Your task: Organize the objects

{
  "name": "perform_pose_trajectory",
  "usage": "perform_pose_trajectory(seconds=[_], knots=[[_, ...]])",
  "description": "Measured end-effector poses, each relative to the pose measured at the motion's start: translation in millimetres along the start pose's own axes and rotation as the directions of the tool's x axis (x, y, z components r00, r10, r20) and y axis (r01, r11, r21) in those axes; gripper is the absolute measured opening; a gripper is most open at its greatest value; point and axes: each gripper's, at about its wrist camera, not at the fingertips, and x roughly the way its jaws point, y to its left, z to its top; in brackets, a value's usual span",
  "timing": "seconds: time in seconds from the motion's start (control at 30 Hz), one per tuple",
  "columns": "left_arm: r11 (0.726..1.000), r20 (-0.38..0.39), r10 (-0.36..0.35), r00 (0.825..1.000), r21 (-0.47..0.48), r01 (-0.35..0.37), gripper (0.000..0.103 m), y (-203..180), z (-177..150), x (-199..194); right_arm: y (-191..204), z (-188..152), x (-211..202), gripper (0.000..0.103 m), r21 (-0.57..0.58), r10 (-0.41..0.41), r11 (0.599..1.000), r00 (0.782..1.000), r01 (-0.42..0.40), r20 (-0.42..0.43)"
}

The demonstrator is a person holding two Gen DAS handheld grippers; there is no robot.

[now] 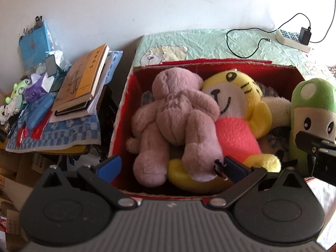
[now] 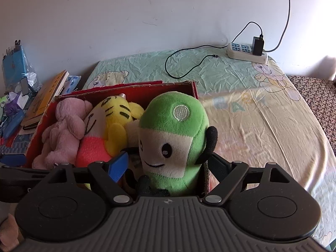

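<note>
A red cardboard box (image 1: 126,96) on the bed holds a pink plush bear (image 1: 176,121) on the left and a yellow tiger plush (image 1: 235,113) beside it. A green and cream plush (image 2: 174,138) stands upright at the box's right end, also seen in the left wrist view (image 1: 310,113). My left gripper (image 1: 172,166) is open over the box's near edge, above the bear's legs, empty. My right gripper (image 2: 168,163) is open with its fingers on either side of the green plush; whether the pads touch it is unclear. The box also shows in the right wrist view (image 2: 189,88).
A cluttered side table at the left carries stacked books (image 1: 82,79), a blue pencil case (image 1: 40,111), small toys and a blue bag. A power strip (image 2: 245,52) with a charger and black cable lies at the back of the bed (image 2: 262,115), near the wall.
</note>
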Motion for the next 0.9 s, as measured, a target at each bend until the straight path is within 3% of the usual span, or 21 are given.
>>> perform_pose_trajectory(seconds=[0.9], knots=[[1.000,0.049,-0.014,0.999,0.024,0.013,0.102,3.7,-6.2,-18.0,7.9,-9.3,-17.6,0.085,0.005,-0.017,1.000,0.999,0.017,0.036]])
